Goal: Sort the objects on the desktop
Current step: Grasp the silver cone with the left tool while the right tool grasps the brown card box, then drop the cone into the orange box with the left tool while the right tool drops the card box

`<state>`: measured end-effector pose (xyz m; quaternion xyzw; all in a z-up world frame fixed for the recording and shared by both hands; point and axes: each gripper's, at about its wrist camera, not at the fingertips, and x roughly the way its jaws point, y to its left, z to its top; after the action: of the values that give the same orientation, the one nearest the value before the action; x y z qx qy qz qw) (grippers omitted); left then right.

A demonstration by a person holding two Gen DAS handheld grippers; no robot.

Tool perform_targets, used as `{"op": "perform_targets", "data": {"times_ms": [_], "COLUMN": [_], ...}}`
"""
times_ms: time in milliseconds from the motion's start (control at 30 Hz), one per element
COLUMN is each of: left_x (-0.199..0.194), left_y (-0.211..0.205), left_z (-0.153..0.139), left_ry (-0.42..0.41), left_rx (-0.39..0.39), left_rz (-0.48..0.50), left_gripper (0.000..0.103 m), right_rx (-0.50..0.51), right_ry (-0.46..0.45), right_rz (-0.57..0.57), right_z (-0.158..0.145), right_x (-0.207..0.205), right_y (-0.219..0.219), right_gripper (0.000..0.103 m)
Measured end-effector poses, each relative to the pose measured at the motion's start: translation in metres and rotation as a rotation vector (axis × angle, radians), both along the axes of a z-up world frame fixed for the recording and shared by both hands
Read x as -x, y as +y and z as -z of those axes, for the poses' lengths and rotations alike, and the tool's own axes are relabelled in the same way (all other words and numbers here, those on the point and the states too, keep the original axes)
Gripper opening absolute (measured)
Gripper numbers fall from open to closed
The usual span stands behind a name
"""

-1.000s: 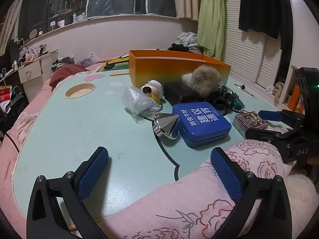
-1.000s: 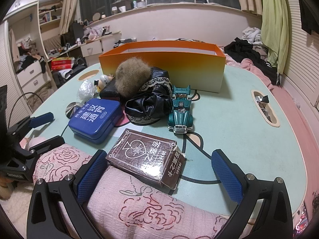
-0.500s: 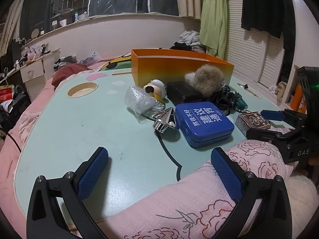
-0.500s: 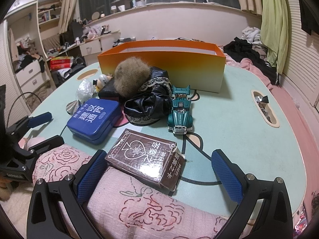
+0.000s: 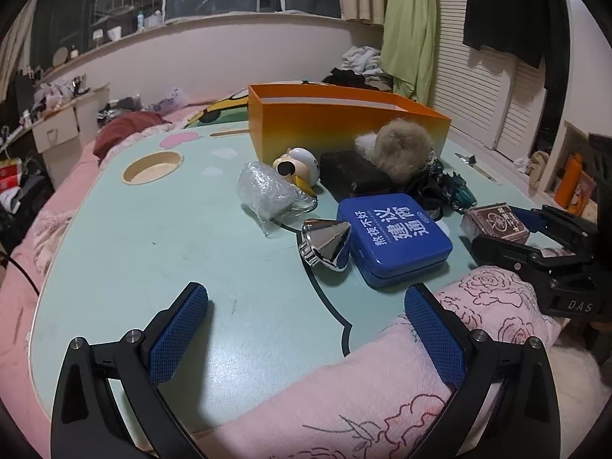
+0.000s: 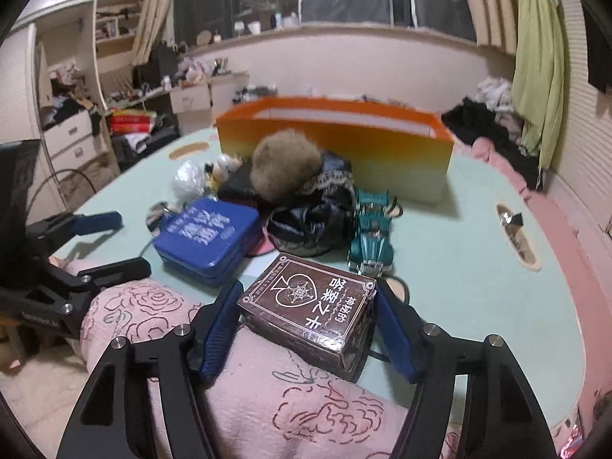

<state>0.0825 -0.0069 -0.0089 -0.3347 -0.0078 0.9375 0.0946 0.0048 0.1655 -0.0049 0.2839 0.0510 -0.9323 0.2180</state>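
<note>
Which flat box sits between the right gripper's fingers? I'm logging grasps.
The brown card box with the white heart emblem sits between the right gripper pads. The blue rectangular tin with white lettering lies apart, farther left on the table.

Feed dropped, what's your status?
Right gripper shut on brown card box. Left gripper open, idle. Orange box behind clutter.

brown card box (image 6: 308,306) between blue fingers (image 6: 221,321)
</note>
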Motion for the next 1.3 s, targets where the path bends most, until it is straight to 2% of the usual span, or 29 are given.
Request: {"op": "perform_targets", "data": {"times_ms": [33, 100, 167, 267, 333, 367, 500, 567, 600, 633, 667, 733, 867, 967, 1033, 1100, 1200, 1267, 1300], "left_x": [-0.001, -0.006, -0.008, -0.001, 0.003, 0.006, 0.018, 0.023, 0.024, 0.025, 0.025, 0.024, 0.020, 0.012, 0.011, 0.017, 0.042, 0.068, 0.080], "left_y": [-0.003, -0.007, -0.010, -0.009, -0.007, -0.006, -0.007, -0.004, -0.003, -0.001, 0.001, 0.003, -0.001, -0.001, 0.001, 0.004, 0.011, 0.016, 0.018], "left_z": [-0.003, -0.010, -0.019, -0.026, -0.026, -0.026, -0.020, -0.015, -0.015, -0.016, -0.018, -0.019, -0.019, -0.032, -0.050, -0.068, -0.098, -0.115, -0.120], "left_ry": [0.008, 0.075, 0.125, 0.096, 0.087, 0.079, 0.032, 0.007, 0.007, 0.009, 0.013, 0.024, 0.037, 0.093, 0.151, 0.189, 0.214, 0.237, 0.242], "left_rx": [-0.014, -0.004, 0.002, 0.004, 0.033, 0.040, -0.016, -0.061, -0.081, -0.088, -0.078, -0.051, -0.081, -0.066, -0.054, -0.049, -0.070, -0.088, -0.089], "left_rz": [-0.007, -0.058, -0.068, -0.005, 0.017, 0.024, 0.042, 0.079, 0.102, 0.116, 0.116, 0.116, 0.132, 0.130, 0.110, 0.107, 0.091, 0.082, 0.070], "left_gripper": [0.103, 0.103, 0.103, 0.101, 0.081, 0.077, 0.075, 0.065, 0.053, 0.032, 0.029, 0.029, 0.029, 0.029, 0.029, 0.029, 0.029, 0.029, 0.029], "right_rx": [0.013, 0.041, 0.060, 0.074, 0.081, 0.080, 0.079, 0.077, 0.077, 0.077, 0.078, 0.077, 0.084, 0.078, 0.069, 0.104, 0.070, 0.082, 0.093], "right_ry": [0.014, 0.031, 0.012, -0.025, -0.031, -0.032, -0.036, -0.038, -0.041, -0.042, -0.042, -0.041, -0.042, -0.028, 0.005, 0.037, 0.089, 0.127, 0.117], "right_rz": [0.002, 0.009, 0.015, 0.022, 0.022, 0.021, 0.021, 0.023, 0.022, 0.022, 0.022, 0.022, 0.025, 0.045, 0.064, 0.057, 0.098, 0.122, 0.128], "right_z": [-0.002, -0.004, -0.003, -0.002, -0.002, -0.002, -0.002, -0.001, -0.001, 0.000, 0.000, 0.000, -0.001, -0.006, -0.018, -0.041, -0.080, -0.100, -0.105], "right_x": [-0.002, -0.003, 0.001, 0.009, 0.010, 0.010, 0.009, 0.009, 0.010, 0.010, 0.010, 0.010, 0.009, 0.007, 0.008, 0.014, 0.042, 0.071, 0.086], "right_y": [0.003, 0.008, 0.011, 0.015, 0.016, 0.015, 0.014, 0.013, 0.013, 0.013, 0.014, 0.014, 0.014, 0.015, 0.013, 0.012, 0.004, 0.002, 0.002], "right_gripper": [0.068, 0.068, 0.068, 0.068, 0.068, 0.068, 0.068, 0.068, 0.068, 0.068, 0.068, 0.068, 0.068, 0.068, 0.068, 0.068, 0.068, 0.069, 0.069]}}
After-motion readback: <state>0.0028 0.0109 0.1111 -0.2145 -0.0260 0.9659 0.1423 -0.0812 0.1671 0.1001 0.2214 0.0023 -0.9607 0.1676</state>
